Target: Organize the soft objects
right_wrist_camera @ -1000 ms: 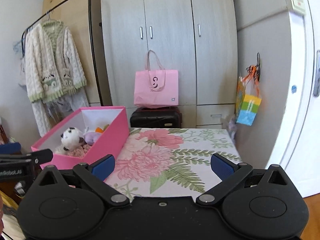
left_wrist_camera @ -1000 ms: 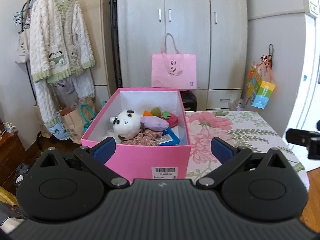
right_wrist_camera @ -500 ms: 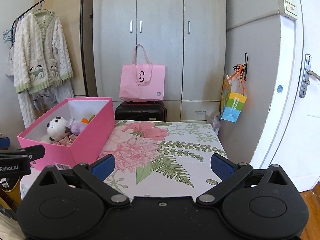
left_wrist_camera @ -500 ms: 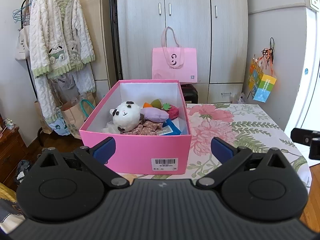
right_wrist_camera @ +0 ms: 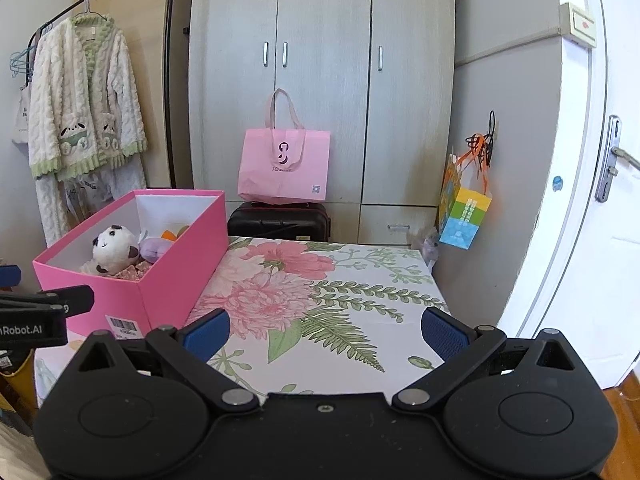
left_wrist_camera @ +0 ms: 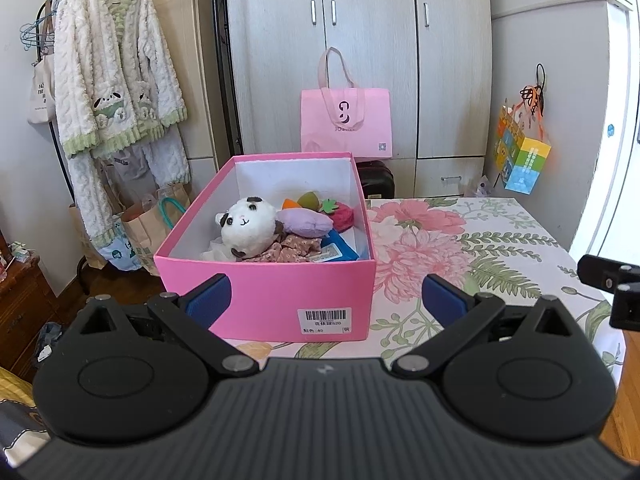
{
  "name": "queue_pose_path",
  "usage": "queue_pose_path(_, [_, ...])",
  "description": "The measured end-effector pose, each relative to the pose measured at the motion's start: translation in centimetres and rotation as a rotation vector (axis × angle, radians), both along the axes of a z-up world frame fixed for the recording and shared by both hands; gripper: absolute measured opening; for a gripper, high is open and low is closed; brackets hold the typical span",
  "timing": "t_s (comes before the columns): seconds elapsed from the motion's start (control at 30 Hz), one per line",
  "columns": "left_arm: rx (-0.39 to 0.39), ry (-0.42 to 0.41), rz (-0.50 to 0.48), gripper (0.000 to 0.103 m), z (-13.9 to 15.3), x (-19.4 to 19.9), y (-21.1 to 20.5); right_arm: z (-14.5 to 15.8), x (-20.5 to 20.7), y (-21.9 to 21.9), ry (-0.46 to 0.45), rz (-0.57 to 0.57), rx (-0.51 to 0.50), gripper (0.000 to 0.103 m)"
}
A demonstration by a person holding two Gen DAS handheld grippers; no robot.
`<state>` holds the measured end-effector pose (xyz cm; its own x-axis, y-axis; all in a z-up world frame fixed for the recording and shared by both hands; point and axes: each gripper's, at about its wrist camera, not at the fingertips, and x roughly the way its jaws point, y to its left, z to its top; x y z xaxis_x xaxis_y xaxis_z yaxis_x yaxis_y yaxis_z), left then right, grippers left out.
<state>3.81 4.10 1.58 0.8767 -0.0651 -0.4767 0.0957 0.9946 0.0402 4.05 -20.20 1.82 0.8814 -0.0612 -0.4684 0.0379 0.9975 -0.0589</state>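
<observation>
A pink box [left_wrist_camera: 264, 300] stands on the left of the floral table [left_wrist_camera: 460, 248]; it also shows in the right wrist view [right_wrist_camera: 176, 276]. Inside lie a white panda plush [left_wrist_camera: 246, 226], a purple plush [left_wrist_camera: 306, 222], a red strawberry plush [left_wrist_camera: 340, 214], an orange and green plush [left_wrist_camera: 300, 201], floral cloth [left_wrist_camera: 292, 252] and a blue packet [left_wrist_camera: 334, 250]. My left gripper [left_wrist_camera: 324, 300] is open and empty, held back from the box's front wall. My right gripper [right_wrist_camera: 324, 330] is open and empty over the table's near edge, right of the box.
A grey wardrobe [left_wrist_camera: 360, 60] stands behind the table, with a pink bag [left_wrist_camera: 346, 120] on a black suitcase [right_wrist_camera: 280, 220]. A clothes rack with a white cardigan [left_wrist_camera: 112, 80] is at left. A colourful gift bag [right_wrist_camera: 464, 208] hangs at right, beside a white door [right_wrist_camera: 600, 200].
Both grippers have drawn back and risen from the table; the box and table look smaller and lower. Both stay open and empty.
</observation>
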Motion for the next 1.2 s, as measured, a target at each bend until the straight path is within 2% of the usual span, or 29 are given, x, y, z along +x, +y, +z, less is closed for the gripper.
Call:
queue_pose_path(0.67, [-0.016,0.005,-0.05,0.103,-0.58,-0.22,0.21,-0.35,-0.24,0.15,-0.02,-0.03,-0.023,0.103])
queue_pose_path(1.2, [-0.012,-0.004,-0.044,0.103,-0.57,-0.53,0.1,-0.44,-0.33,0.02,-0.021,-0.04,-0.022,0.103])
